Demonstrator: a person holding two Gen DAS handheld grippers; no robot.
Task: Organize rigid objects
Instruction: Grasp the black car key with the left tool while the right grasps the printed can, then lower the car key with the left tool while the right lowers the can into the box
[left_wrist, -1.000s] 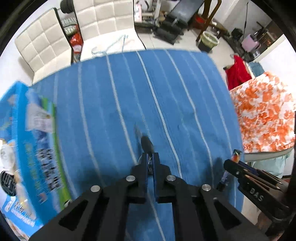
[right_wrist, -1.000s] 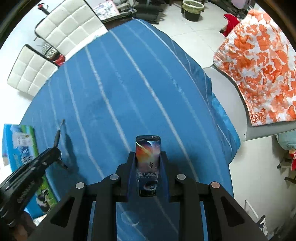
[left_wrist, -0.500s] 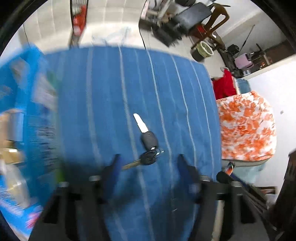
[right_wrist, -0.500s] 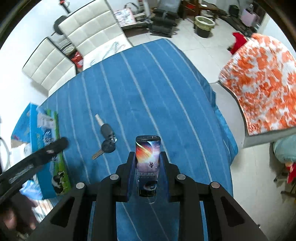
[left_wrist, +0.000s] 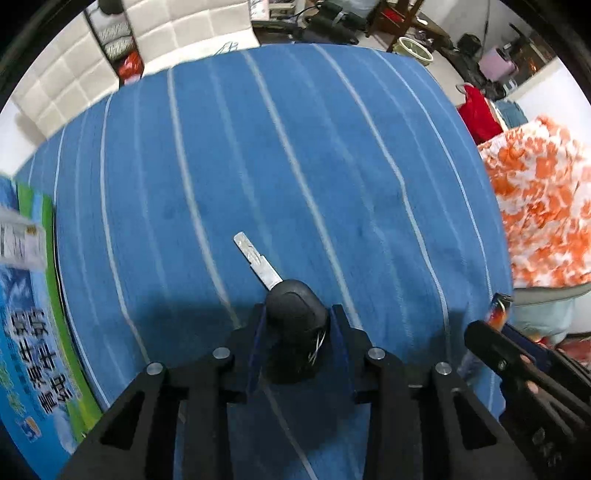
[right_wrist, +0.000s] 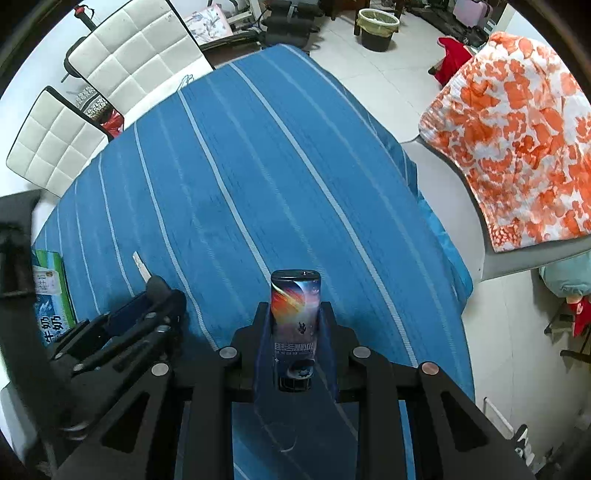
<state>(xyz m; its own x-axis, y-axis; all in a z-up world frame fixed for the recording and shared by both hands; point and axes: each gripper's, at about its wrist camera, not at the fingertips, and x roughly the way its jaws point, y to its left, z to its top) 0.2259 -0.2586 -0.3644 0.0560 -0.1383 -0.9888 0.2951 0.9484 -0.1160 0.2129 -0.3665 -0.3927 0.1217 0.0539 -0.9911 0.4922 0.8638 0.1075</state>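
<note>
My left gripper (left_wrist: 297, 325) is shut on the black head of a car key (left_wrist: 295, 310); its silver blade (left_wrist: 256, 260) points forward over the blue striped tablecloth (left_wrist: 332, 166). The key and left gripper also show at the left of the right wrist view (right_wrist: 155, 291). My right gripper (right_wrist: 294, 321) is shut on a small flat case with a colourful space print (right_wrist: 294, 306), held upright above the cloth. That case shows at the right edge of the left wrist view (left_wrist: 499, 308).
A blue and green milk carton box (left_wrist: 33, 332) lies at the table's left edge. White padded chairs (right_wrist: 140, 55) stand beyond the far edge. A chair with an orange floral cover (right_wrist: 517, 129) is close on the right.
The left gripper let the key drop on the cloth, opened wide, then came back down and closed on the key's black head. The right gripper kept holding the case.
</note>
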